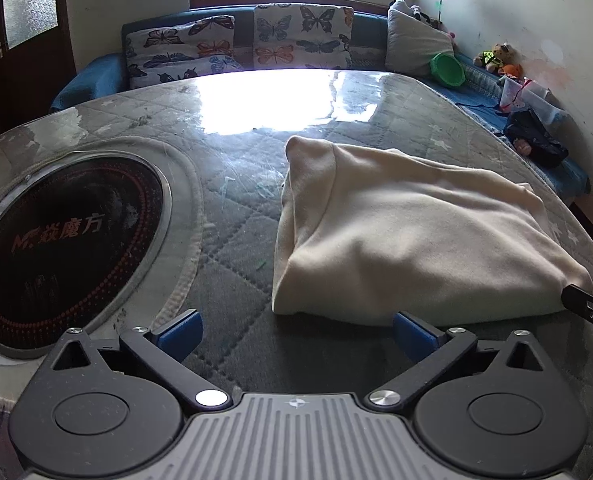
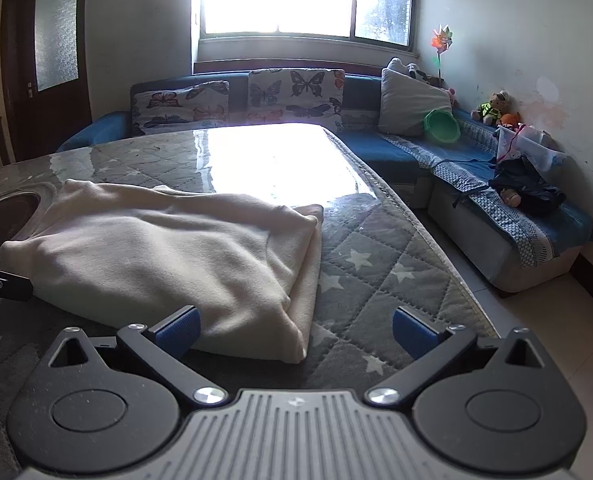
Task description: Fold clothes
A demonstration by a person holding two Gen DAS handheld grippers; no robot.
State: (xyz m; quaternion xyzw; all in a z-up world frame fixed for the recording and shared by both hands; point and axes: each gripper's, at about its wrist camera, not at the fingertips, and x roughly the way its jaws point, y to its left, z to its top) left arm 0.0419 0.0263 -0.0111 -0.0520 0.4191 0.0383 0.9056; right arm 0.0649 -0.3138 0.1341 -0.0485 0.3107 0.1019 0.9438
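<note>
Low over the table, left gripper point(image 1: 296, 330) has its blue pads point(image 1: 180, 332) spread wide, nothing between them; the right-hand pad sits just at the near edge of the cloth point(image 1: 408, 236) but no grip shows. Right gripper point(image 2: 296, 330) likewise spread wide, pads point(image 2: 412, 336) apart, with the near right corner of the cloth point(image 2: 168, 256) lying in front of the gap, nearer its left pad; not pinched. Each gripper's black frame shows at the edge of the other's view, both along the cloth's near hem. Cloth: cream, folded into a thick rough rectangle with layered edges at its right side, lying flat on the table point(image 1: 232, 216), which has a grey quilted star-print cover under a clear glossy sheet. Left of the cloth, well apart, a round black cooktop point(image 1: 64, 248) set into the tabletop, red lettering on it. Strong window glare on the far half of the table. Beyond: blue sofa point(image 2: 396, 152) with butterfly cushions point(image 2: 296, 92), a grey pillow point(image 2: 412, 96), a green bowl point(image 2: 442, 122), soft toys point(image 2: 492, 110) by the wall, a pinwheel point(image 2: 440, 40), dark bag point(image 2: 528, 188). Dark door point(image 2: 44, 52) far left.
</note>
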